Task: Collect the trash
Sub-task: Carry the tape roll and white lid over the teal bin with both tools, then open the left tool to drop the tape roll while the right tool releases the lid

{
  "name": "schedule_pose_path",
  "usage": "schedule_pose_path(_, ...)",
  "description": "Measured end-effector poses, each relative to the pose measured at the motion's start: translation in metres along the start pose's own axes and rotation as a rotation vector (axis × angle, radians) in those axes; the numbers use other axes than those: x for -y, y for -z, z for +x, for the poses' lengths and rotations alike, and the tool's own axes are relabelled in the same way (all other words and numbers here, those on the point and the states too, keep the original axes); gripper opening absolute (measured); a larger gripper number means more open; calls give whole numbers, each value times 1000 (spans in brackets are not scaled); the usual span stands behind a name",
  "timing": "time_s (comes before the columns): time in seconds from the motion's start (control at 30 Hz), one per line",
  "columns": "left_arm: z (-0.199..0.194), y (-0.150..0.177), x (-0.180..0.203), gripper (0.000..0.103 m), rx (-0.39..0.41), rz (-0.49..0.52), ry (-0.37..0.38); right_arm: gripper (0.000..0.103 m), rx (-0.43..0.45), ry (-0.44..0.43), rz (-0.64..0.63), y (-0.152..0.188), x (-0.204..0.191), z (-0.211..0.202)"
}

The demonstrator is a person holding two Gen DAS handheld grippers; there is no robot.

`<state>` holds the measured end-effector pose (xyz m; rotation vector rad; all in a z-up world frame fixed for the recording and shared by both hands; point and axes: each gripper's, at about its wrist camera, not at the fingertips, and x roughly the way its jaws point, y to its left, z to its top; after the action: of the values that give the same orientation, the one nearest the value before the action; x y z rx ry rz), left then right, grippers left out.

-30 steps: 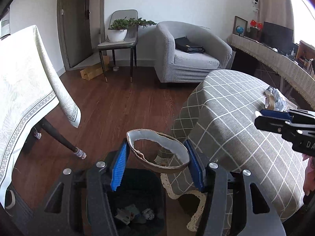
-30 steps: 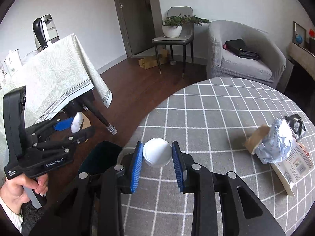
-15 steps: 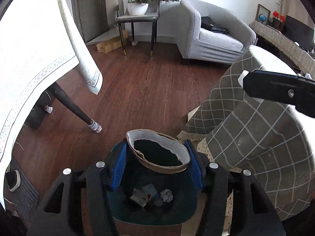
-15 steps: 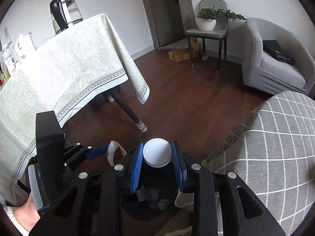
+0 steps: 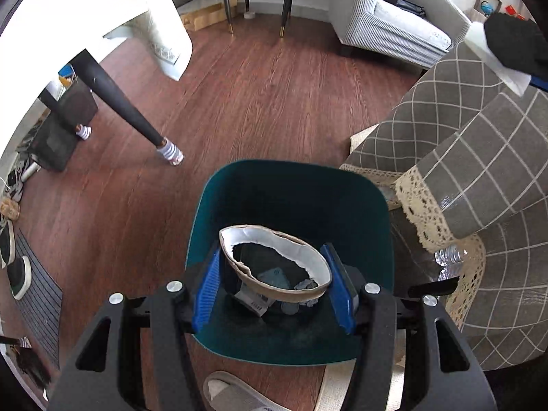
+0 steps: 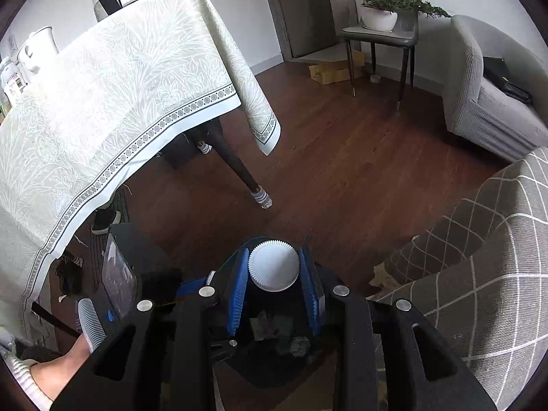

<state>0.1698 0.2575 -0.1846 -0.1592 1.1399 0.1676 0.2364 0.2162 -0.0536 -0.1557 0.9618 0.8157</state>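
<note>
Two tables flank teal bin (image 5: 291,205), checked cloth (image 5: 479,157) overhanging, slipper (image 5: 233,392) below.

Floor (image 5: 267,102): glossy dark wood planks. Trash bin (image 5: 342,185): smooth teal plastic, matt. Torn paper bowl (image 5: 274,267): brown kraft outside, white lining, ragged rim. Fluted paper cup (image 6: 273,264): white, pleated edge. Tablecloth (image 5: 479,157): checked grey cloth, lace trim.

A dark teal bin (image 5: 370,205) stands on a reddish-brown wood floor (image 5: 257,96). Black grippers carry bright blue pads (image 5: 205,287). A torn paper ring (image 5: 274,267) is tan outside, white inside. One tablecloth (image 5: 479,171) is grey with white checks and cream lace edging; another tablecloth (image 6: 120,85) is pale green with leaf patterns.
</note>
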Motion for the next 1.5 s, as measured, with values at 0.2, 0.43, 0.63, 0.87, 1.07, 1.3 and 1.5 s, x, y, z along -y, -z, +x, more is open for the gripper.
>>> schedule_pose_path(0.2, 20, 14, -3, 60, -66, 6, -16, 30, -23, -5, -8, -2, -5, 12)
schedule_pose_path(0.43, 34, 27, -2, 77, -121, 42, -53, 30, -39, -1, -1, 0, -3, 19)
schedule_pose_path(0.63, 25, 26, -12, 80, -86, 20, -34, 30, -56, 0, 3, 1, -5, 29)
schedule_pose_path(0.87, -4, 16, -34, 81, -2, -54, -13, 30, -85, 11, 10, 4, -5, 44)
schedule_pose_path(1.07, -37, 6, -47, 81, 93, -90, -16, 30, -139, 11, 23, 14, -1, 66)
schedule_pose_path(1.3, -73, -10, -45, 76, 199, -84, -40, 30, -170, 15, -12, 19, -10, 78)
schedule_pose_path(1.5, -102, -22, -37, 67, 267, -80, 7, 30, -195, 19, -13, 25, -9, 84)
